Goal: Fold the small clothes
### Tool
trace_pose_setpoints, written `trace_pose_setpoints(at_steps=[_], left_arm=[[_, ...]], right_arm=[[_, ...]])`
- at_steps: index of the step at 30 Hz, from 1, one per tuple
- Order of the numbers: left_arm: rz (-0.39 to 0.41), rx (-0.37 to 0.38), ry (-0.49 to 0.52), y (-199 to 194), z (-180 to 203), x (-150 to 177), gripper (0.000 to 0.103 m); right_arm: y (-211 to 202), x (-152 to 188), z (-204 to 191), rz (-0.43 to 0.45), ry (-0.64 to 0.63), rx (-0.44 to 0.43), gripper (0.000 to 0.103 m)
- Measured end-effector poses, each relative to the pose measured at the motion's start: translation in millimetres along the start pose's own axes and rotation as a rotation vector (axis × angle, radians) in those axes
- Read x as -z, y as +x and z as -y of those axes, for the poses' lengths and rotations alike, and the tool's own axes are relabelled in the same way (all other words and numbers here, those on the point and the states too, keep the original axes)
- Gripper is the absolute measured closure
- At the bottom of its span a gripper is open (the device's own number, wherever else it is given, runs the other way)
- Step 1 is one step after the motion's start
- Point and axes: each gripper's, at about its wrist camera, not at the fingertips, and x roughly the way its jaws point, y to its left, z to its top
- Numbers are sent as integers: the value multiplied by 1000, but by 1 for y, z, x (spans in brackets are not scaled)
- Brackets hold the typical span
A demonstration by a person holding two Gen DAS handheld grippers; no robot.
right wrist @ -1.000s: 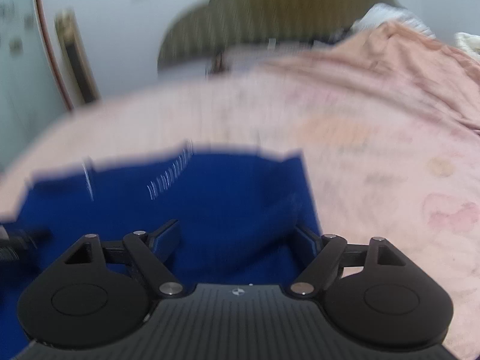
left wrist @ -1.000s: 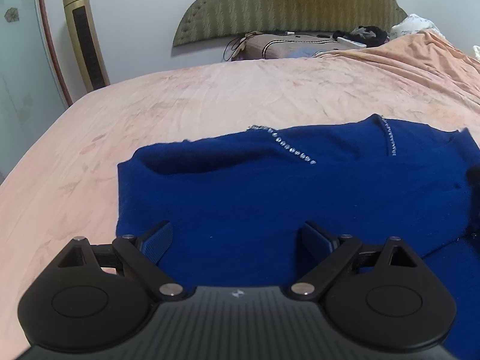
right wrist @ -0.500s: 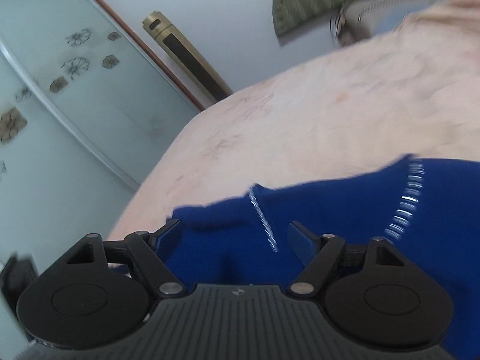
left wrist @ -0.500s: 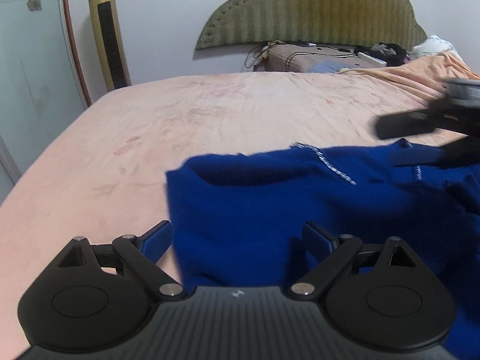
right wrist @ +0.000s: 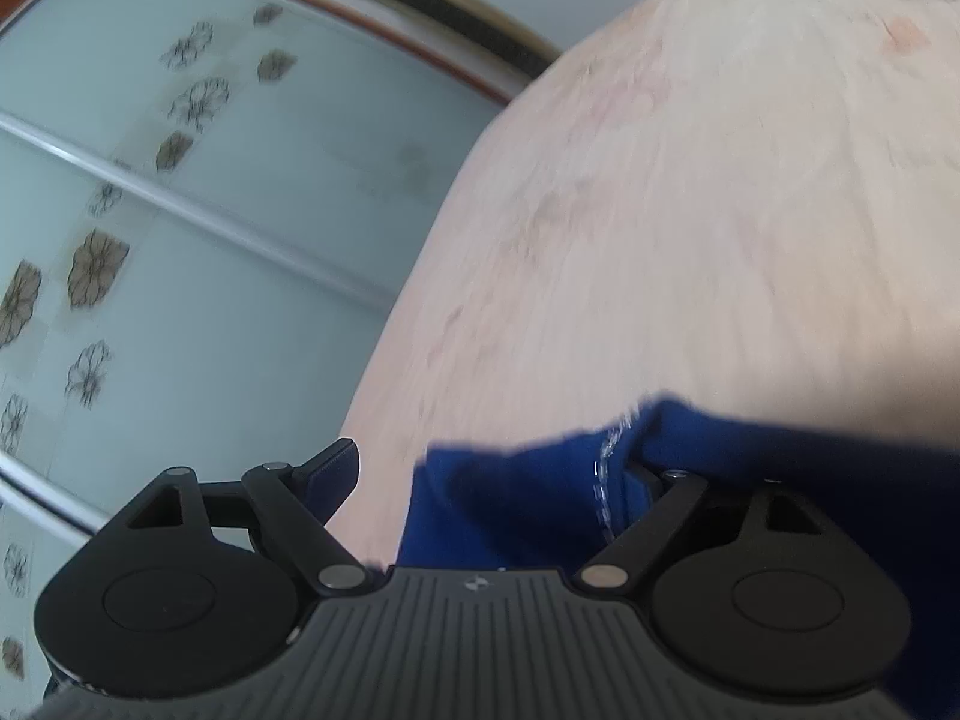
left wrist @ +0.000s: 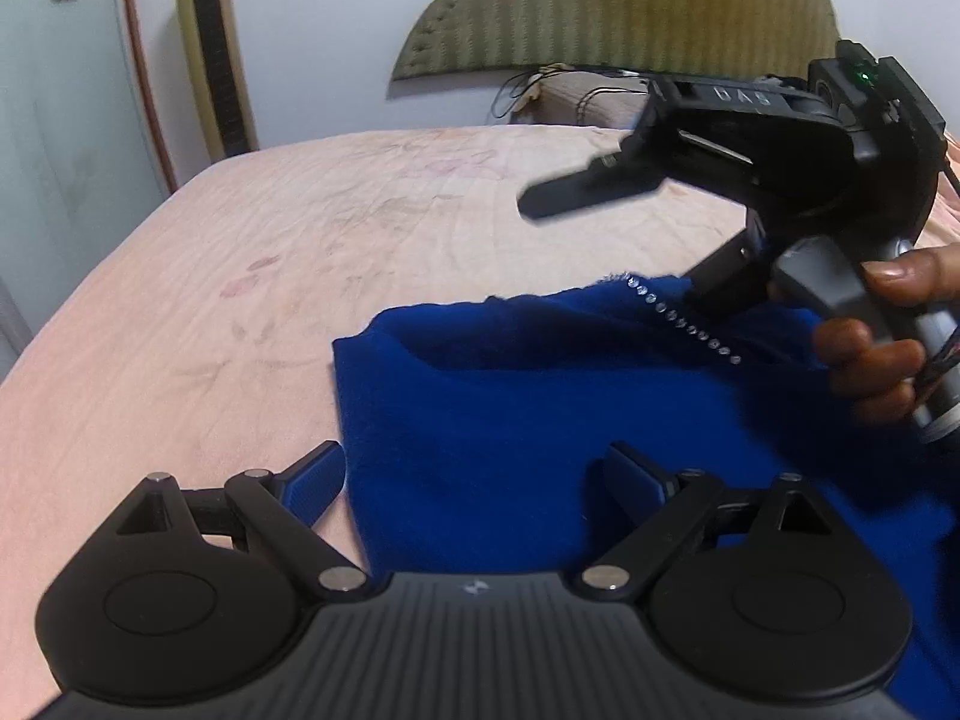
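A dark blue garment [left wrist: 510, 408] with a row of rhinestones [left wrist: 678, 318] lies on the pink bed sheet [left wrist: 270, 252]. My left gripper [left wrist: 474, 480] hangs open just above the garment's left edge. One finger is over the sheet and the other over the cloth. In the left wrist view a hand [left wrist: 870, 354] holds my right gripper [left wrist: 612, 252] over the garment's far edge, jaws apart. In the right wrist view my right gripper [right wrist: 492, 474] is opening. The blue garment [right wrist: 510, 498] lies between its fingers, and a fold hides the right fingertip. No pad presses the cloth.
A gold tower fan [left wrist: 210, 48] stands by the wall beside a frosted glass door [right wrist: 150, 228] with flower prints. A green padded headboard [left wrist: 630, 0] and a pillow [left wrist: 576, 102] are at the bed's far end. The bed's left edge drops off near the door.
My right gripper has swung left across the garment into the left wrist view and turned towards the glass door. My left gripper has shifted to the garment's left edge.
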Motion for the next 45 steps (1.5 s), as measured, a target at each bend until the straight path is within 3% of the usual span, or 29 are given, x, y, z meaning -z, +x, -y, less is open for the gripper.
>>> trace_pose_setpoints(at_steps=[3, 4, 6, 9, 12, 16, 20, 22, 24, 28, 32, 35, 37, 39, 45], left_arm=[[-11, -26, -21, 6, -3, -1, 9], [-16, -32, -23, 8, -4, -2, 9], [-28, -31, -25, 12, -6, -2, 9], [-23, -32, -19, 9, -5, -2, 9], [-16, -48, -13, 4, -6, -1, 9], [-5, -29, -19, -7, -5, 0, 9], [1, -28, 42, -5, 7, 2, 9], [-23, -49, 76, 4, 15, 5, 8], [-23, -37, 38, -1, 13, 4, 9], [9, -1, 15, -19, 11, 5, 9], [5, 13, 18, -28, 18, 9, 9], [-19, 14, 33, -29, 25, 15, 9], [-19, -21, 42, -34, 29, 21, 9], [-9, -26, 52, -41, 32, 26, 9], [-37, 26, 23, -60, 34, 39, 9]], right_arm=[[-8, -7, -1, 161, -26, 43, 18], [-10, -8, -1, 179, -51, 47, 14], [5, -15, 9, 137, -29, 101, 13], [6, -11, -3, 85, -106, 177, 12], [-23, -5, -16, 103, -124, 253, 10], [-71, 23, -28, 116, -219, 430, 6], [-105, 61, -16, 94, -197, 430, 7], [-116, 70, -13, 159, -199, 588, 12], [-132, 82, -20, 229, -212, 722, 12], [-160, 133, -52, 312, -370, 756, 0], [-157, 160, -48, 248, -437, 884, 0], [-160, 159, -22, 198, -345, 954, 1], [-170, 160, -17, 235, -288, 971, 2], [-181, 168, -26, 283, -285, 923, 0], [-195, 202, -40, 312, -273, 887, 0]])
